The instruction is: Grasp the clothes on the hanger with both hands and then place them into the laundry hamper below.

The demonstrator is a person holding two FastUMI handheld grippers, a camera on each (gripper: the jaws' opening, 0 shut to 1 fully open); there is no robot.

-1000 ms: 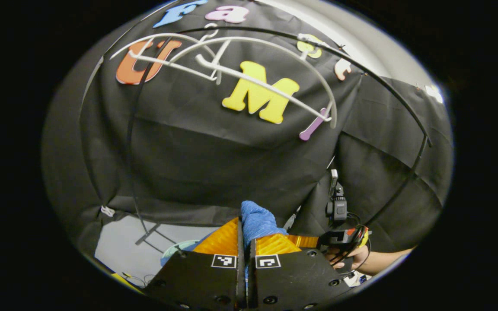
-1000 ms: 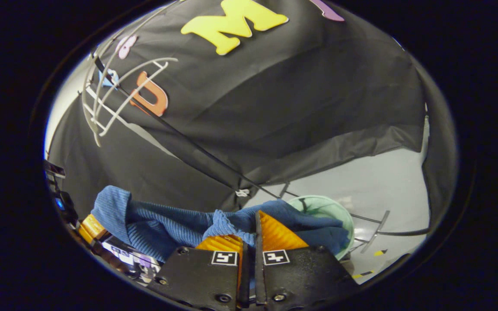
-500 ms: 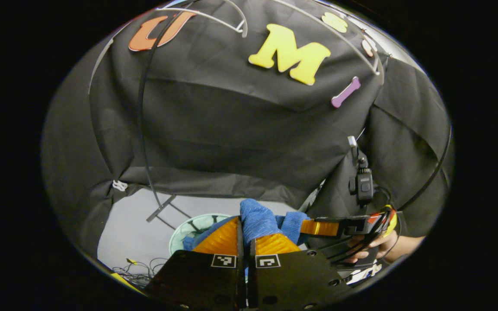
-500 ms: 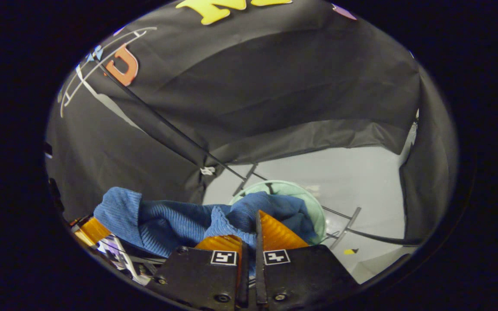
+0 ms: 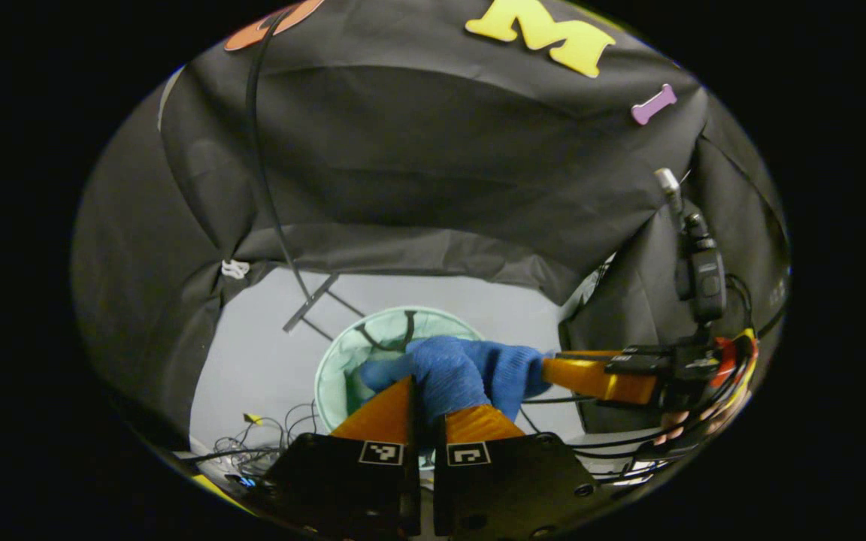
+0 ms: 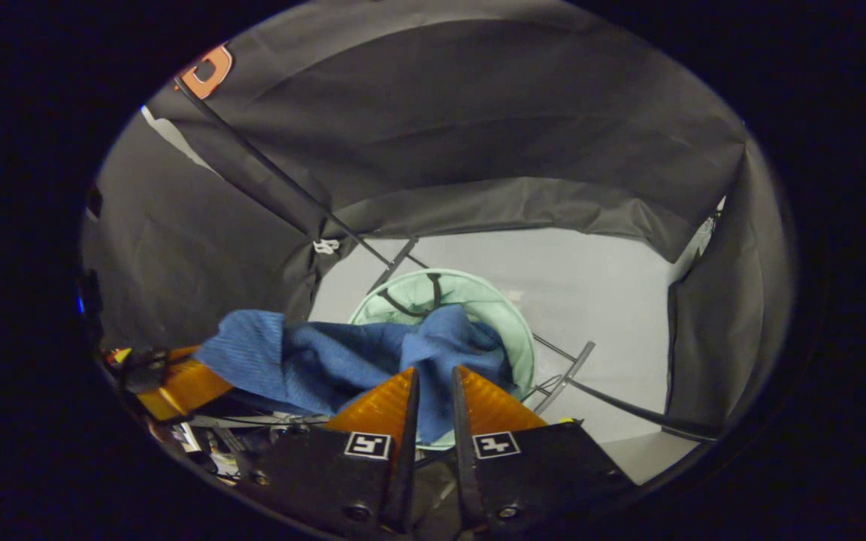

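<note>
A blue knit garment (image 5: 470, 368) is bunched between my two grippers, stretched across above the mint-green laundry hamper (image 5: 343, 353). My left gripper (image 5: 422, 402) is shut on one end of it, cloth bulging over the orange fingers. In the right gripper view the garment (image 6: 328, 361) drapes over the hamper's (image 6: 501, 308) mouth. My right gripper (image 6: 431, 394) is shut on a fold, with blue cloth showing in the narrow gap between its fingers. The right gripper (image 5: 598, 378) also appears from the side in the left gripper view, and the left gripper (image 6: 177, 383) at the left edge of the other.
The hamper stands on a pale grey floor (image 6: 598, 278) within black cloth walls. Thin black rack legs (image 5: 313, 300) run beside the hamper, one foot (image 6: 572, 368) to its right. Loose cables (image 5: 260, 443) lie on the floor at the lower left.
Both grippers have come down with the garment; the white hanger has slid out of the top of both views. The hamper now sits right under the cloth. The right fingers stand slightly wider apart.
</note>
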